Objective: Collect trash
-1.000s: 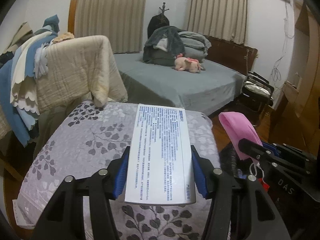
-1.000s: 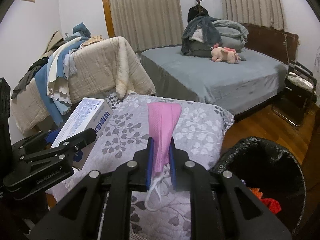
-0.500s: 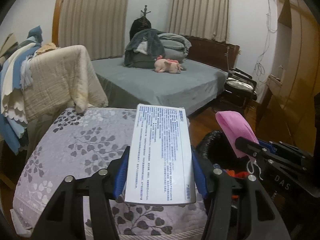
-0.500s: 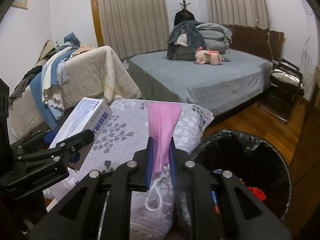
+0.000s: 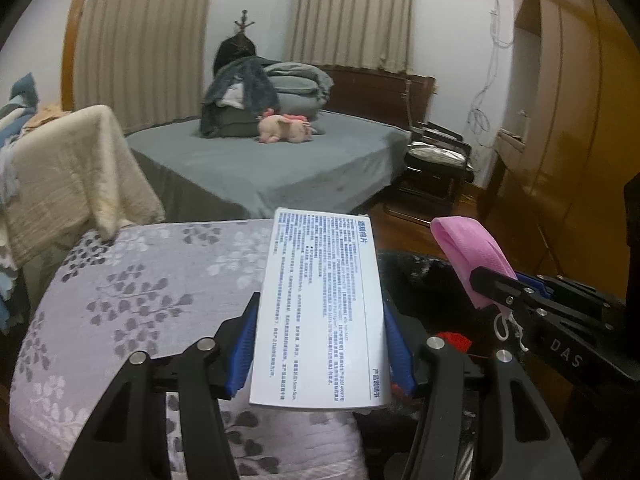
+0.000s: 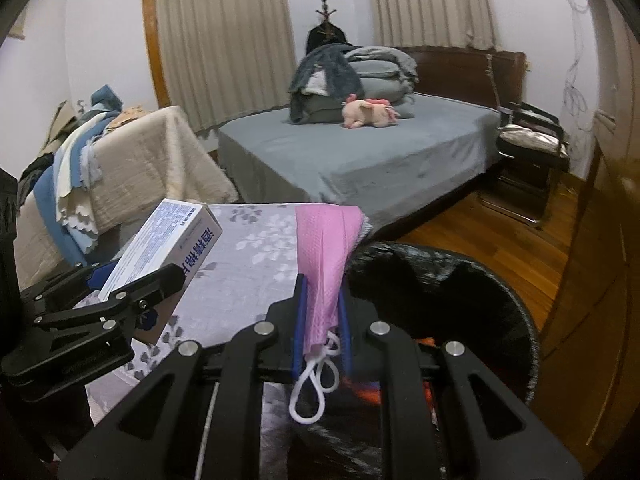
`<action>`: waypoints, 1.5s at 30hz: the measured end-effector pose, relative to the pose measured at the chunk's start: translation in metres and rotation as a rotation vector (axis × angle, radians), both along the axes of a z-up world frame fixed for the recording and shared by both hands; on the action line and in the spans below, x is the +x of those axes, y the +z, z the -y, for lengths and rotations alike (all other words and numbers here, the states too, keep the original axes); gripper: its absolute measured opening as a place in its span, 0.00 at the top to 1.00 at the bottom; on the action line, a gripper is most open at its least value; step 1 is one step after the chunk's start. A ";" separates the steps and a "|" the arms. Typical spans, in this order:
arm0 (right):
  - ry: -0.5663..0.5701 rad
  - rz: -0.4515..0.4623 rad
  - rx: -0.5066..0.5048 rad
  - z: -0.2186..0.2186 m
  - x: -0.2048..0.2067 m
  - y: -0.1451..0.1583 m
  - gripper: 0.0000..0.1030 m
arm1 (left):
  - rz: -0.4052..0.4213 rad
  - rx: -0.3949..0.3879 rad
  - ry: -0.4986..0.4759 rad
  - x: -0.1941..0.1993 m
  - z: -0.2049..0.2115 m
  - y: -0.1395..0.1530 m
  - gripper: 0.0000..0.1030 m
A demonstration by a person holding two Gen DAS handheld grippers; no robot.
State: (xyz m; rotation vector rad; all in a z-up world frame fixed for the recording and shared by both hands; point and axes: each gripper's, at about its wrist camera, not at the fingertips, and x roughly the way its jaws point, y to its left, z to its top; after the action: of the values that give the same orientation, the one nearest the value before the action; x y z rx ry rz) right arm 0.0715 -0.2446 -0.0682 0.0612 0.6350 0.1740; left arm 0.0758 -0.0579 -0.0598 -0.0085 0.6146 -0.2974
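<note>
Bin (image 6: 448,304) is sliding into the lower right of both wrist views as I am swinging both loads off the floral quilt (image 5: 132,292) toward it. I am keeping my left gripper (image 5: 320,344) clamped on the white box (image 5: 320,312) and my right gripper (image 6: 322,320) pinched on the pink mask (image 6: 324,256), nearly over the black liner; I am judging release to be next.
</note>
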 end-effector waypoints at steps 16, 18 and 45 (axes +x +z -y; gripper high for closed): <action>-0.154 -0.055 -0.048 0.072 0.015 -0.032 0.84 | -0.027 0.019 -0.162 0.032 0.076 -0.032 0.46; -0.164 -0.064 -0.051 0.078 0.018 -0.038 0.84 | -0.031 0.022 -0.175 0.040 0.084 -0.037 0.46; -0.250 -0.124 -0.040 0.114 0.042 -0.072 0.14 | -0.102 -0.002 -0.230 0.092 0.107 -0.064 0.19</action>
State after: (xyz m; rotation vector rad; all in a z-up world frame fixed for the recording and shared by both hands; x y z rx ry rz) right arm 0.1133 -0.3582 -0.1401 0.1124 0.7484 -0.0846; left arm 0.1682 -0.1651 -0.1236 0.0459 0.7183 -0.5229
